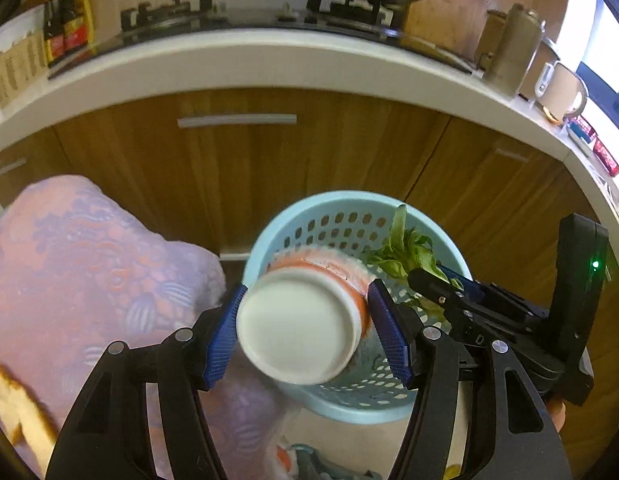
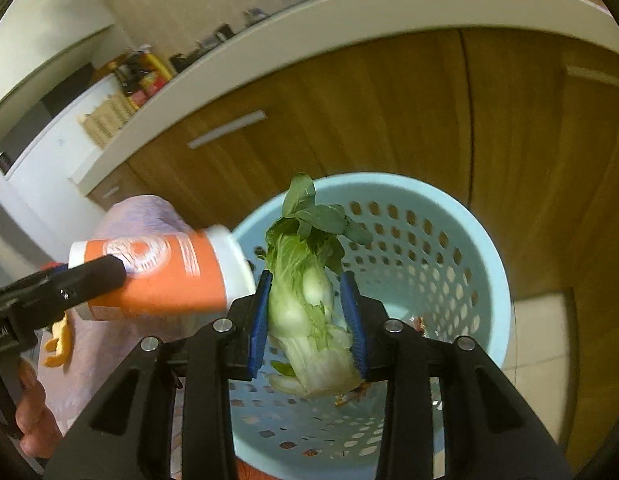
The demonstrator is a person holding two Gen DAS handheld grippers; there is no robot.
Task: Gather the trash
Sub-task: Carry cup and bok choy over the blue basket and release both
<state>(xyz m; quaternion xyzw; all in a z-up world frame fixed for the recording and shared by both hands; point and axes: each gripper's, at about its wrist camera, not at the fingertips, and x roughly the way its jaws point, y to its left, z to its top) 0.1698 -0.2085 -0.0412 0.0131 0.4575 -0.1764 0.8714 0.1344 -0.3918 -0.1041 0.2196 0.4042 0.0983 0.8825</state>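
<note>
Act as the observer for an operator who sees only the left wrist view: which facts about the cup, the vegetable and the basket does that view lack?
Operator: I see only the cup's white base. What is on its side?
Observer: The paper cup has an orange wall with a white round emblem and white text.
Operator: How is the vegetable held?
Observer: The right hand-held gripper clamps the bok choy around its pale stalk, leaves pointing away, over the light blue basket.
Operator: Is anything in the basket?
Observer: A few small reddish scraps lie near the bottom.
</note>
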